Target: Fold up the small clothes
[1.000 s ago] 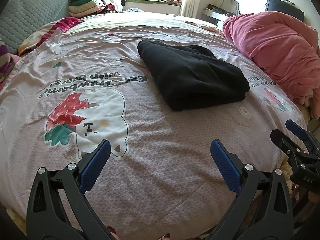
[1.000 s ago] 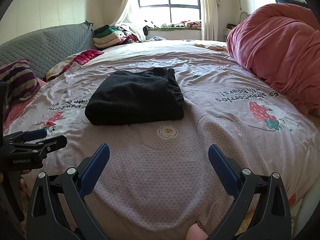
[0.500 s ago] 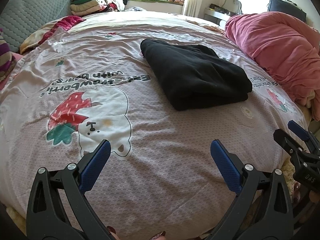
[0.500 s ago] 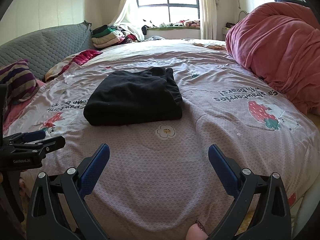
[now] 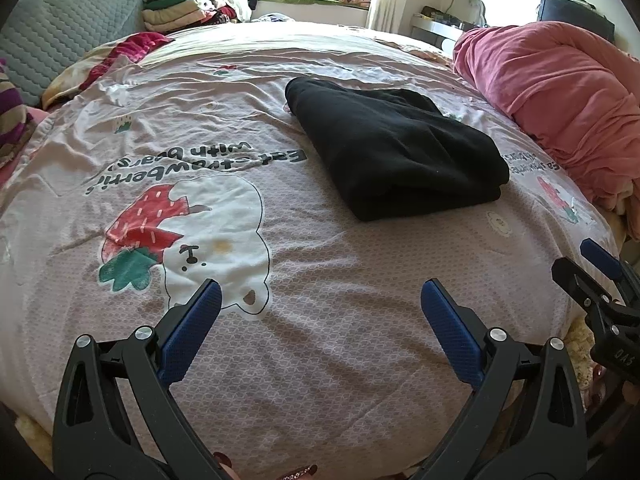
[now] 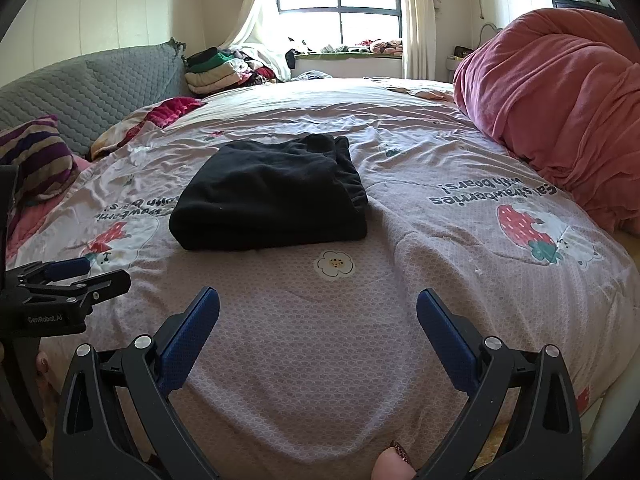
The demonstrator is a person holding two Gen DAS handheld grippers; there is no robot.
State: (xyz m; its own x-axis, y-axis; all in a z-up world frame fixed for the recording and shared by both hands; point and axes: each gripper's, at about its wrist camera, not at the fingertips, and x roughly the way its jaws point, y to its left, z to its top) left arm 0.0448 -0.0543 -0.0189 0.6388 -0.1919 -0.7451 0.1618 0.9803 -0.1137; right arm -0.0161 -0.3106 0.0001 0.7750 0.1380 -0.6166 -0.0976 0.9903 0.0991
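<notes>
A black garment (image 5: pixel 396 148) lies folded into a thick rectangle on the pink strawberry-print bedspread (image 5: pixel 280 340); it also shows in the right wrist view (image 6: pixel 268 196). My left gripper (image 5: pixel 320 308) is open and empty, held over the near edge of the bed, well short of the garment. My right gripper (image 6: pixel 318 314) is open and empty too, also near the bed's edge. Each gripper shows at the side of the other's view: the right one (image 5: pixel 592 276) and the left one (image 6: pixel 76 276).
A bulky red duvet (image 6: pixel 560 100) is heaped on the bed's right side. A grey quilted headboard (image 6: pixel 92 92), a striped pillow (image 6: pixel 36 156) and a stack of folded clothes (image 6: pixel 216 72) lie at the left and far side.
Both grippers have drifted slightly; the left view has shifted a little so the garment sits lower and to the right. Both jaws stay open. The garment has not moved.
</notes>
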